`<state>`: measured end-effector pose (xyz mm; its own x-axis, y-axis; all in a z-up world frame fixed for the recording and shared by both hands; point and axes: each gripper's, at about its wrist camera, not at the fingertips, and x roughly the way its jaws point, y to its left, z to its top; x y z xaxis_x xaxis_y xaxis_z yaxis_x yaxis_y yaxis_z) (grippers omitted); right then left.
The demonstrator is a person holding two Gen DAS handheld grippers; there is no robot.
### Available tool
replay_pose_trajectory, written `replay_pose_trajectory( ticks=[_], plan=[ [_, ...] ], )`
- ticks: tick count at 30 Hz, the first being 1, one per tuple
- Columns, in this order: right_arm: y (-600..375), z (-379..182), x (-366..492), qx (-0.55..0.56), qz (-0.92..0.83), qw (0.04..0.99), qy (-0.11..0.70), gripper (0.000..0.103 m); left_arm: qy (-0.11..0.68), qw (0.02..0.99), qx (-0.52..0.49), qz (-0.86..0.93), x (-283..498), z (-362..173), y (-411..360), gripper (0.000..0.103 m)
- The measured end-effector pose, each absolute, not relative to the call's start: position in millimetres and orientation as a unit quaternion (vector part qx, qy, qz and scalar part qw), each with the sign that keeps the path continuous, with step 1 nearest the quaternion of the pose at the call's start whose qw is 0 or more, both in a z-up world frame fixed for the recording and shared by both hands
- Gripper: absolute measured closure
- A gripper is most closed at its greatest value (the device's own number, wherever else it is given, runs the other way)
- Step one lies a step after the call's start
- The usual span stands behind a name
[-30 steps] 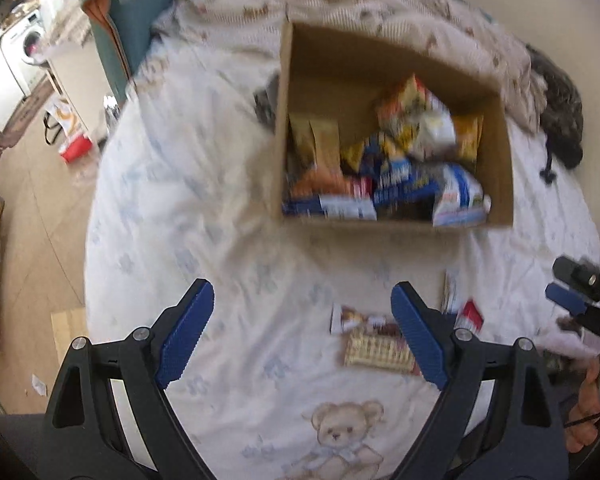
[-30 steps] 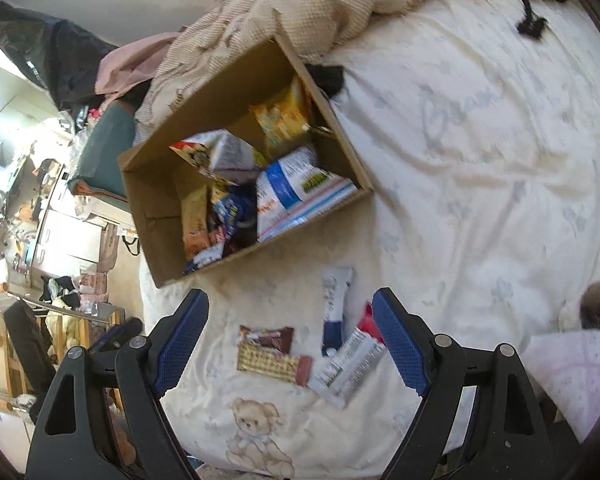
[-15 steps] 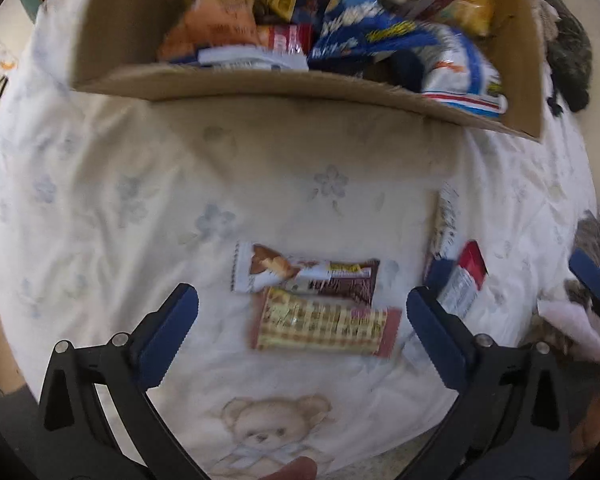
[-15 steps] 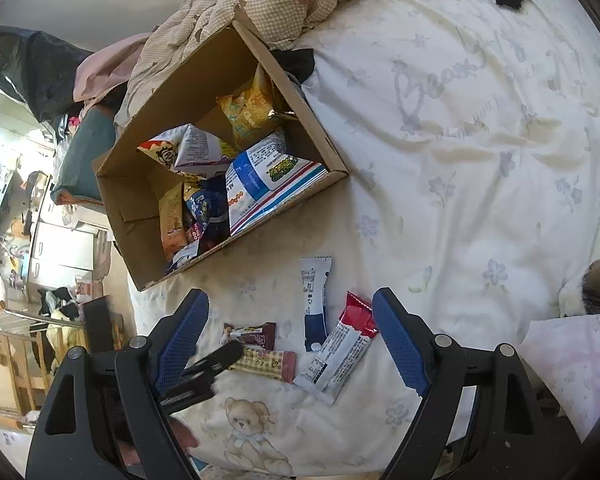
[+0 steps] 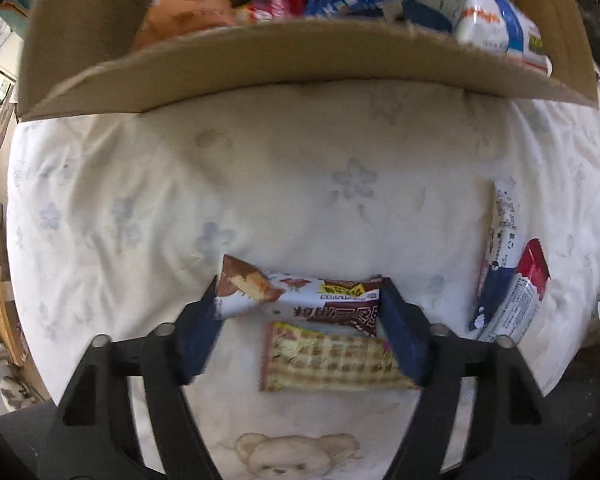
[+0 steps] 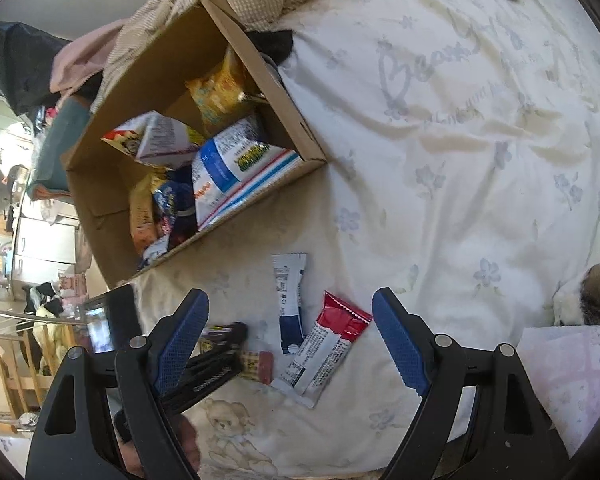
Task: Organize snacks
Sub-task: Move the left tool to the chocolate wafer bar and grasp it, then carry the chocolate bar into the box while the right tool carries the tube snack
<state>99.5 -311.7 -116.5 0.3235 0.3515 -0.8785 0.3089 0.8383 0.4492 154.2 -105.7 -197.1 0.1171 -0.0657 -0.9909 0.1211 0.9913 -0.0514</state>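
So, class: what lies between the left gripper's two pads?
In the left wrist view, the brown-and-white snack bar lies between the closing left gripper pads.

A cardboard box (image 6: 204, 60) lies open on a white bedsheet (image 6: 460, 160), crammed with snack bags. In front of the box, four wrapped bars lie flat: a brown-and-white bar (image 5: 300, 296), a yellow checked bar (image 5: 332, 360) touching it, and, further right, a white-and-navy bar (image 5: 500, 248) overlapping a red-and-white bar (image 5: 516, 296).

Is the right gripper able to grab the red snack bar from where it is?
Probably yes. The right gripper hangs open just above the red snack bar, and nothing covers it.
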Motion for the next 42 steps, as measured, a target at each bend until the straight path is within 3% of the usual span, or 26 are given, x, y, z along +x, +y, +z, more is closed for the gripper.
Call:
replay_pose_trajectory(
  ticks=[1,4,9,15,21,31,38,42],
  plan=[
    [-309,-119,102,0.283,0.016,0.760,0.585,0.017,0.662,0.746,0.021,-0.065,153,-195,-104,0.048],
    [-298,-128,116,0.277,0.034,0.748,0.602,0.018,0.659,0.749,0.016,-0.062,151,-183,-89,0.051],
    [-273,-152,138,0.261,0.063,0.724,0.636,0.039,0.637,0.768,-0.001,-0.057,142,-146,-64,0.053],
    [-249,-181,148,0.179,0.033,0.719,0.670,0.050,0.614,0.788,-0.001,-0.052,120,-109,-38,0.053],
    [-235,-189,144,0.118,0.023,0.720,0.683,0.083,0.606,0.794,-0.023,-0.041,120,-99,-20,0.053],
    [-243,-125,118,0.220,0.103,0.754,0.610,0.084,0.544,0.838,-0.042,-0.035,129,-73,1,0.054],
    [-255,-56,112,0.238,0.165,0.814,0.504,0.084,0.464,0.883,-0.025,-0.064,129,-31,-5,0.054],
    [-271,-34,115,0.253,0.145,0.831,0.474,0.084,0.484,0.867,-0.085,-0.081,151,-6,5,0.054]
  ],
)
